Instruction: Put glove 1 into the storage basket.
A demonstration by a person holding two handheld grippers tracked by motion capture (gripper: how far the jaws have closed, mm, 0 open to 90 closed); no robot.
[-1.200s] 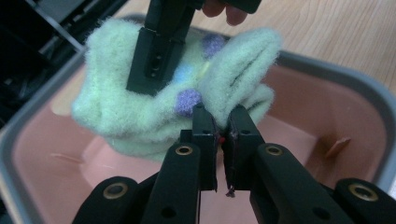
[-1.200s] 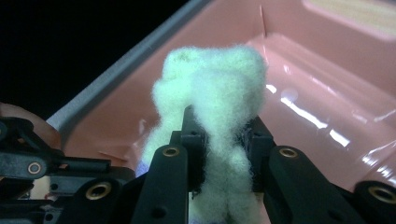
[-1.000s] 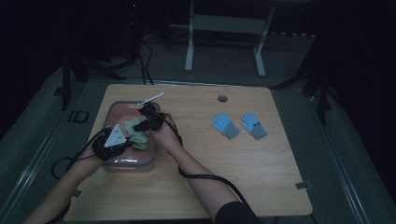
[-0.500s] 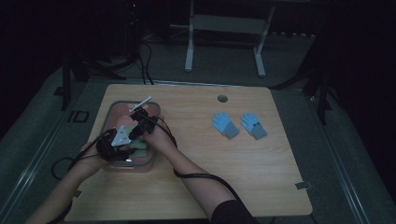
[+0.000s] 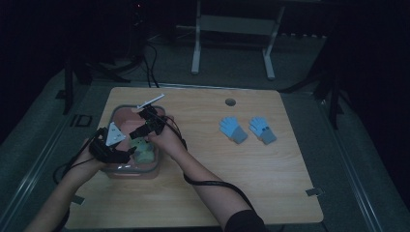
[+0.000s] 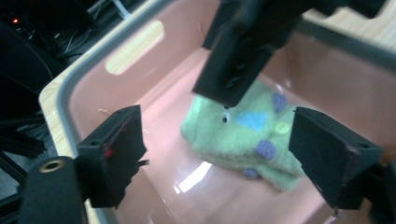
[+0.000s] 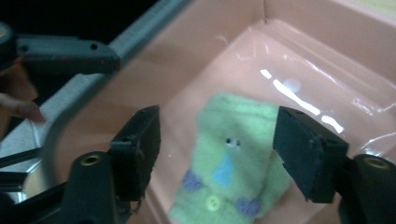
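Nearest the person, at the left side of the desk point(image 5: 203, 193), the left gripper point(image 6: 219, 154) and the right gripper point(image 7: 217, 149) are both hanging over a pink tub point(image 5: 121, 170) whose near wall is facing the desk's front edge. Their fingers have just been opening and are now standing wide, with nothing pressed between them. The green gloves point(image 6: 247, 140), folded as a pair with blue and purple patches, are lying loose on the tub's floor below the spread fingers; the right gripper view is showing them point(image 7: 231, 165) flat and apart from both pads. A second ago the grippers were sitting lower in the tub, closed together over the green bundle; now both are lifting away from it. That reads as the drop being done: the green pair is resting in the tub and is free. Farther off, toward the right half of the desk, a pair of blue gloves point(image 5: 247, 129) is lying side by side, probably next to be picked up.
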